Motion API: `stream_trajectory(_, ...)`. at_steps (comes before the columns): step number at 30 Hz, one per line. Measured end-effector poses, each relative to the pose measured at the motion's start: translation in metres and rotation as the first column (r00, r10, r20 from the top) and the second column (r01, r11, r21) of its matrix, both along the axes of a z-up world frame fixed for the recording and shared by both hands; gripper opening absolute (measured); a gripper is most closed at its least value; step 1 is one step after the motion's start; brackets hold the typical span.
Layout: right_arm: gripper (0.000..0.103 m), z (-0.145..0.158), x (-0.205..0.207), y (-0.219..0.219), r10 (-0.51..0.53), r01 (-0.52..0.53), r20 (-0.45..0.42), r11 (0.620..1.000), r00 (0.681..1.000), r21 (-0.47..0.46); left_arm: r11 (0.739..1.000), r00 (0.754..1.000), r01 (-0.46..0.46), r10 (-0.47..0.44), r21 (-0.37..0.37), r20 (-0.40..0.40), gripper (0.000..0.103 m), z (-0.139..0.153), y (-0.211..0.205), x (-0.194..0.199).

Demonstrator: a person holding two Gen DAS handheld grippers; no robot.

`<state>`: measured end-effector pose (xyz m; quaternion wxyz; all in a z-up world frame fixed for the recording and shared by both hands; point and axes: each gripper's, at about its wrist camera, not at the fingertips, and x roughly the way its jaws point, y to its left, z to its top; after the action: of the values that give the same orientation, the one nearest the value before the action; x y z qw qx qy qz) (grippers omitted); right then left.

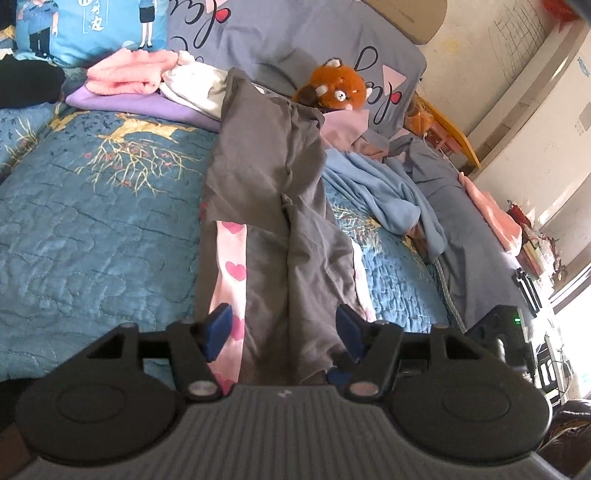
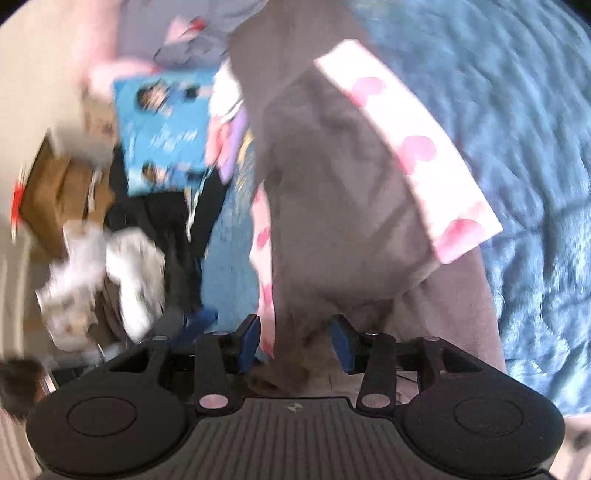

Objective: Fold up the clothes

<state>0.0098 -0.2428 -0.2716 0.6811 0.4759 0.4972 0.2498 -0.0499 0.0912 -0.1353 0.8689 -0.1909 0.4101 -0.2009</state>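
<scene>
Grey trousers (image 1: pixel 280 192) with pink heart-print lining (image 1: pixel 231 266) lie lengthwise on a blue quilted bed (image 1: pixel 92 221). My left gripper (image 1: pixel 284 328) is open above the leg ends, its blue pads (image 1: pixel 219 326) either side of the grey cloth. In the blurred right wrist view, my right gripper (image 2: pixel 293 341) is open over the grey trousers (image 2: pixel 343 206), grey cloth between its pads (image 2: pixel 341 341). A turned-over flap shows the heart lining (image 2: pixel 406 147).
A folded pink, white and purple pile (image 1: pixel 147 85), a blue cartoon cushion (image 1: pixel 96 29), an orange plush toy (image 1: pixel 332 88) and a crumpled light-blue garment (image 1: pixel 388 188) lie around the trousers. A cardboard box (image 2: pixel 62 192) and white items (image 2: pixel 110 273) sit beside the bed.
</scene>
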Motion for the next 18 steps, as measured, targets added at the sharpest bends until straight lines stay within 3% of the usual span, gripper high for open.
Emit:
stream_trajectory(5,0.036,-0.012,-0.001,-0.001,-0.072,0.079,-0.077,0.994,0.994,0.079,1.0,1.0,0.001,-0.001,-0.001,0.006,0.067,0.0,0.0,-0.001)
stream_trajectory(7,0.029,-0.01,-0.003,0.005,-0.061,0.066,-0.066,0.995,0.996,0.077,1.0,1.0,0.003,-0.003,-0.002,0.006,0.069,0.0,0.001,-0.001)
stream_trajectory(9,0.01,-0.007,-0.004,0.011,-0.054,0.057,-0.054,0.997,0.997,0.055,1.0,1.0,0.005,-0.005,-0.003,0.006,0.069,-0.001,0.0,-0.001)
stream_trajectory(10,0.007,-0.005,-0.003,0.013,-0.053,0.055,-0.05,0.998,0.997,0.039,1.0,1.0,0.005,-0.005,-0.004,0.007,0.069,0.0,0.0,-0.001)
stream_trajectory(18,0.002,0.008,-0.001,0.024,-0.008,0.008,-0.008,1.0,1.0,-0.012,1.0,1.0,0.002,-0.002,-0.009,0.012,0.069,0.001,0.002,-0.003)
